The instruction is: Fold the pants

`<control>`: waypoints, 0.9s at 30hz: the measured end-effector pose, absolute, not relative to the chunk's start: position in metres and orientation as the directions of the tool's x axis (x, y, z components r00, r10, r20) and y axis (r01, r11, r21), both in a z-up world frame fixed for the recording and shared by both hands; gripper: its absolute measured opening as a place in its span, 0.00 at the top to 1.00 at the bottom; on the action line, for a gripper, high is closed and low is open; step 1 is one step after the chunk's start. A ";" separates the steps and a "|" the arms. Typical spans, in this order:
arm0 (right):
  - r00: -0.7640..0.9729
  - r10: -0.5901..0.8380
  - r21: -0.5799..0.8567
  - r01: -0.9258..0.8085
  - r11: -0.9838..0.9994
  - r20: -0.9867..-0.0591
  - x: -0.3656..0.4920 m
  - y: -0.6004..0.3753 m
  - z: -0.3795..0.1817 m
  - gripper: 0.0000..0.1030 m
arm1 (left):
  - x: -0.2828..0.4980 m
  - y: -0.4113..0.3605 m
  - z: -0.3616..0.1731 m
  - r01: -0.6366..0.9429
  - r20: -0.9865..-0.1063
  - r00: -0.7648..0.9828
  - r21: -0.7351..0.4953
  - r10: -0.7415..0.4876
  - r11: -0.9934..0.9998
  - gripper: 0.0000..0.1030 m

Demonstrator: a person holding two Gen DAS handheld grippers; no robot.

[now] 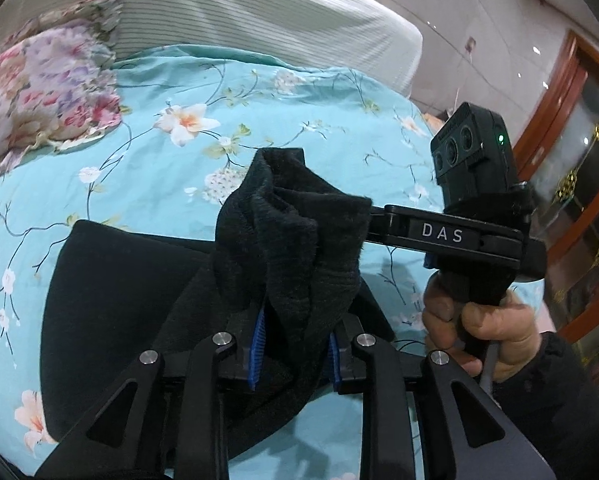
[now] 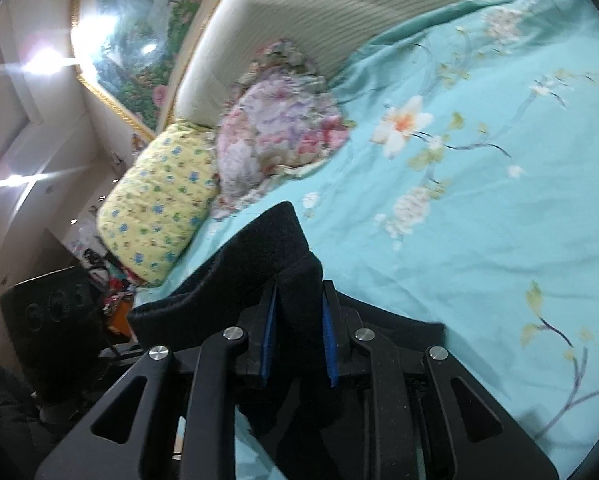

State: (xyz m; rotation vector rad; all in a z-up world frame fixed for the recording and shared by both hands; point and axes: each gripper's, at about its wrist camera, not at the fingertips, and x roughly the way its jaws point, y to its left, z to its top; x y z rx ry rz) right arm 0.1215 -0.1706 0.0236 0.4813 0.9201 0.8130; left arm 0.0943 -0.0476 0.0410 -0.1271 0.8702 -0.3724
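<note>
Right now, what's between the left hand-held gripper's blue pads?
A bunched fold of the black fleece pants, clamped by the left hand-held gripper, seen in the left wrist view.

The left wrist view looks forward along its own blue pads (image 1: 259,344), close over the turquoise floral bedspread (image 1: 171,168), facing the striped headboard (image 1: 259,12); the right wrist view sits equally near, tilted, facing the same headboard (image 2: 339,8); both share the bedspread (image 2: 479,220), the pink floral pillow (image 1: 47,84) (image 2: 283,128) and the black pants (image 1: 111,280) (image 2: 267,248).
</note>
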 end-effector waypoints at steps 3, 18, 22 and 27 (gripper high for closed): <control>0.385 0.749 0.653 -0.370 0.661 -0.540 0.118 -0.180 0.022 0.75 | 0.095 -0.058 0.036 0.291 -0.720 0.595 -0.220 -0.357 0.931 0.70; 0.495 0.657 0.648 -0.222 0.728 -0.568 0.083 -0.218 0.027 0.48 | 0.084 -0.068 0.036 0.362 -0.706 0.554 -0.272 -0.441 0.892 0.36; 0.507 0.632 0.630 -0.206 0.749 -0.586 0.078 -0.217 0.028 0.46 | 0.082 -0.067 0.038 0.365 -0.702 0.546 -0.292 -0.457 0.884 0.34; 0.535 0.581 0.597 -0.168 0.785 -0.613 0.070 -0.222 0.031 0.42 | 0.077 -0.060 0.045 0.363 -0.689 0.548 -0.315 -0.474 0.877 0.29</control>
